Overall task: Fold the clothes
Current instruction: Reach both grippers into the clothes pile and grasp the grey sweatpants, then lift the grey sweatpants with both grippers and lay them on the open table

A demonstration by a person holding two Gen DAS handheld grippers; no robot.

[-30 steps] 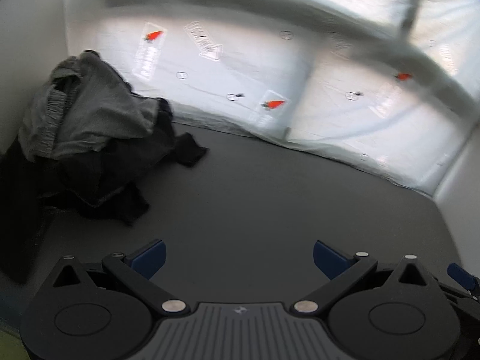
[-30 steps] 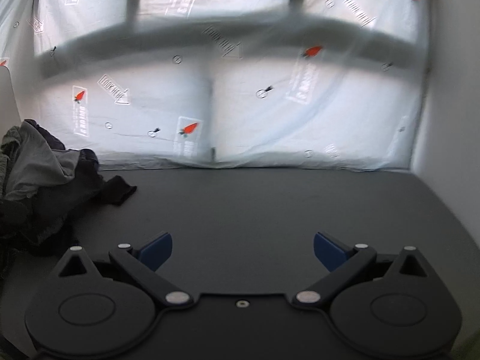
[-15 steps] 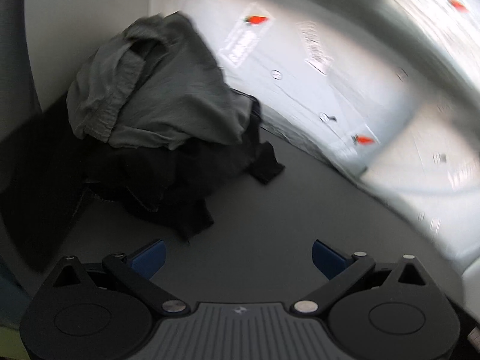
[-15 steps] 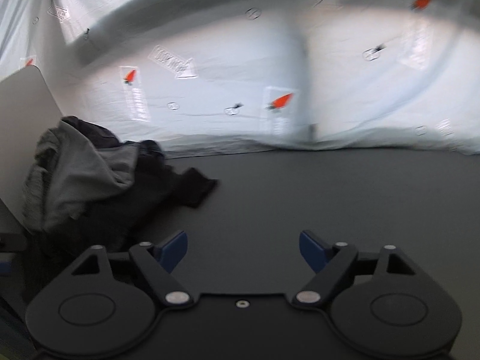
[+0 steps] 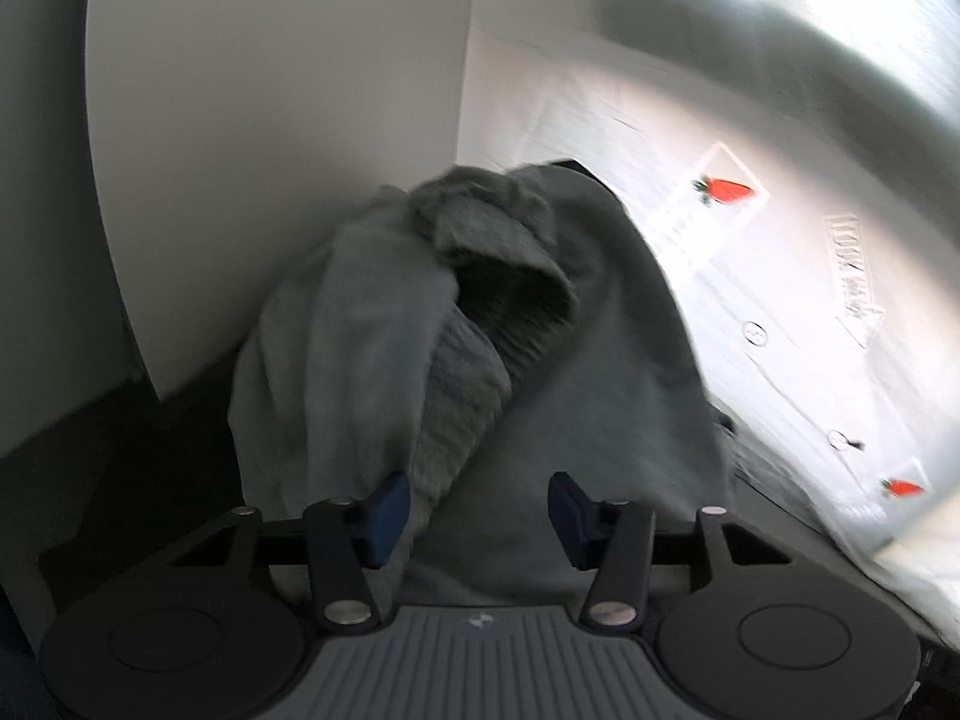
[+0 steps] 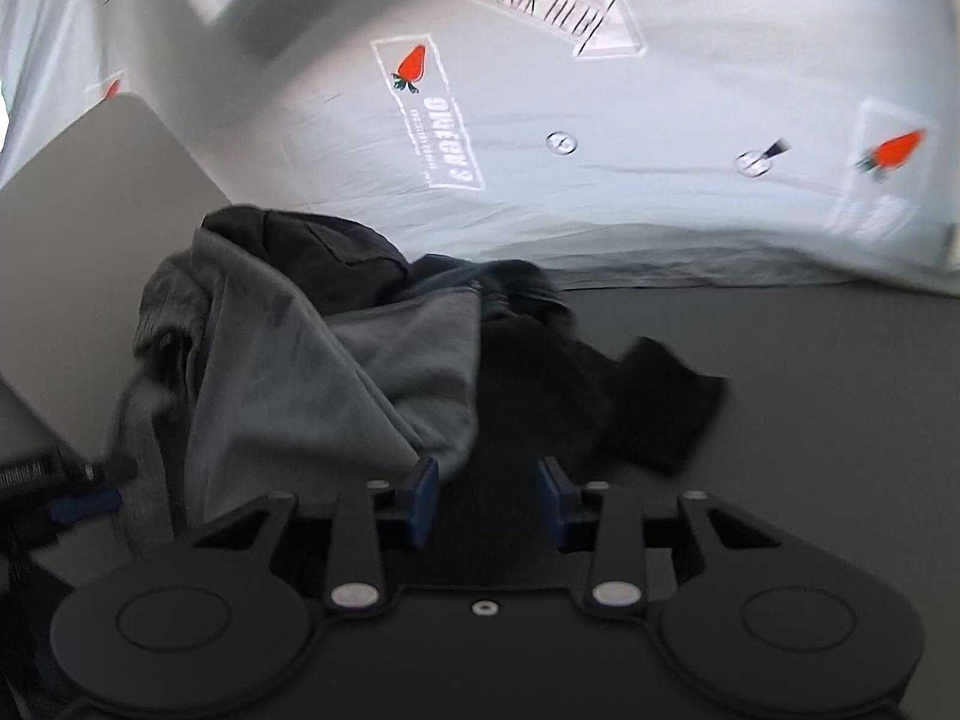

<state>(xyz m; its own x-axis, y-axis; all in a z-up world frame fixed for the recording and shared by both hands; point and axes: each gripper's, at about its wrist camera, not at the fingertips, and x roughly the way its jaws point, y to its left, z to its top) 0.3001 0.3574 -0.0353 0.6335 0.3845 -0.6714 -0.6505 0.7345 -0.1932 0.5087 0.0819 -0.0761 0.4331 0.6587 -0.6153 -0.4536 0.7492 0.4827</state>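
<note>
A heap of clothes lies in the table's far left corner. A grey garment (image 5: 540,360) lies on top; it also shows in the right wrist view (image 6: 312,384). Black garments (image 6: 576,384) lie under and beside it. My left gripper (image 5: 477,510) is open and partly narrowed, with the grey garment's fabric between its blue fingers (image 5: 387,507). My right gripper (image 6: 487,498) is open and partly narrowed, at the front edge of the heap, over black fabric next to the grey hem. The left gripper's tip (image 6: 84,501) shows at the heap's left side.
A white side panel (image 5: 270,150) stands left of the heap. A white sheet printed with strawberries (image 6: 600,150) hangs behind the dark grey table (image 6: 840,420), which stretches to the right of the heap.
Both grippers have moved left and forward to the clothes heap. Both have narrowed their jaws. The left gripper now has the grey garment between its fingers.
</note>
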